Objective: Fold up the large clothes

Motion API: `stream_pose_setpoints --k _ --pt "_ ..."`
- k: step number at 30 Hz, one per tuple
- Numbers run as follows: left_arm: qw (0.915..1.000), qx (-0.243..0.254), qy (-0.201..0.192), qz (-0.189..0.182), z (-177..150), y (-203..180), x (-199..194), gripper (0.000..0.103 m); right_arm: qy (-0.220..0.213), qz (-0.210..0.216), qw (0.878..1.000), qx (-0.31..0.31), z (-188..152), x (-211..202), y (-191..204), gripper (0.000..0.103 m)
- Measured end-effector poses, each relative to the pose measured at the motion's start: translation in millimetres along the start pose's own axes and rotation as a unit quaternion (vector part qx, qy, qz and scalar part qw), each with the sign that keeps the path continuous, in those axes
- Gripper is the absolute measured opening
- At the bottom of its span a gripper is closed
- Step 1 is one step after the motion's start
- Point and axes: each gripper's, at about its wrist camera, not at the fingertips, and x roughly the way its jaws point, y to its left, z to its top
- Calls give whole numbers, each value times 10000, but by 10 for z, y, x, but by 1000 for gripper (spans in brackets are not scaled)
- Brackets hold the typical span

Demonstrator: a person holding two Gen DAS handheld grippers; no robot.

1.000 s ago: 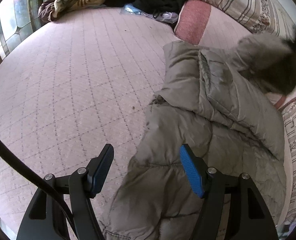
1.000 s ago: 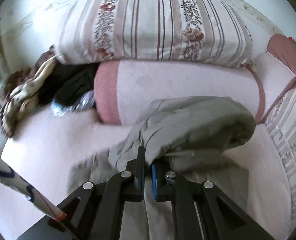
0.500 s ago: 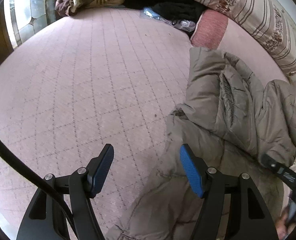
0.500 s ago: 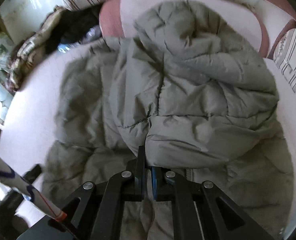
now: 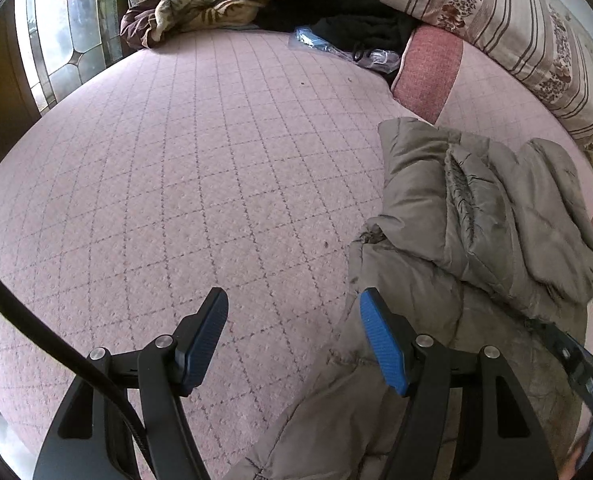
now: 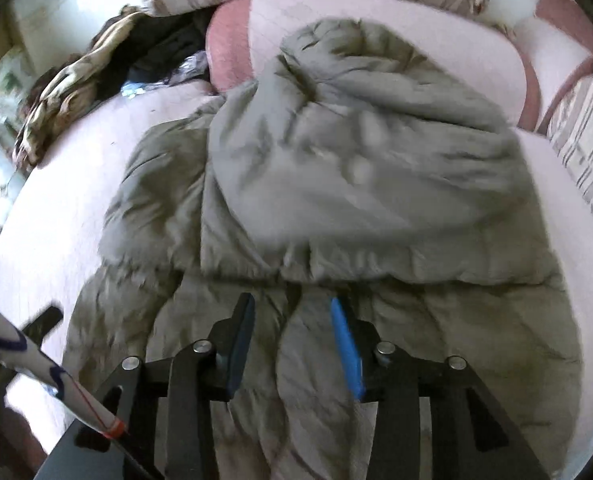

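Since half a second ago, right gripper (image 6: 292, 312) has let go of the jacket fold: jaws were pinched on fabric, now spread apart with nothing between them.

Bed cover (image 5: 184, 184): pink, quilted, largest surface, taken as landmark.
Jacket (image 6: 336, 184): grey-green padded, lying on the bed cover toward its head end, upper part folded down over the lower part; top edge near the pink bolster (image 5: 428, 68).
Striped pillow (image 5: 508, 28): behind the bolster.
Crumpled blanket (image 5: 224, 0): far corner of the bed cover, well apart from the jacket.
Left gripper (image 5: 294, 308): jaws spread wide, holding nothing, over the jacket's edge where it meets bare cover.
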Motion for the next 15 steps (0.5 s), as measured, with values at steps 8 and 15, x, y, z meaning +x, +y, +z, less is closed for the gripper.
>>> stream_pose_setpoints --k 8,15 --pt "10000 -66 34 -45 0 13 -21 68 -837 -679 9942 -40 388 -605 -244 43" --pt "9999 -11 105 35 7 -4 43 68 -890 -1672 9816 242 1088 -37 -392 43"
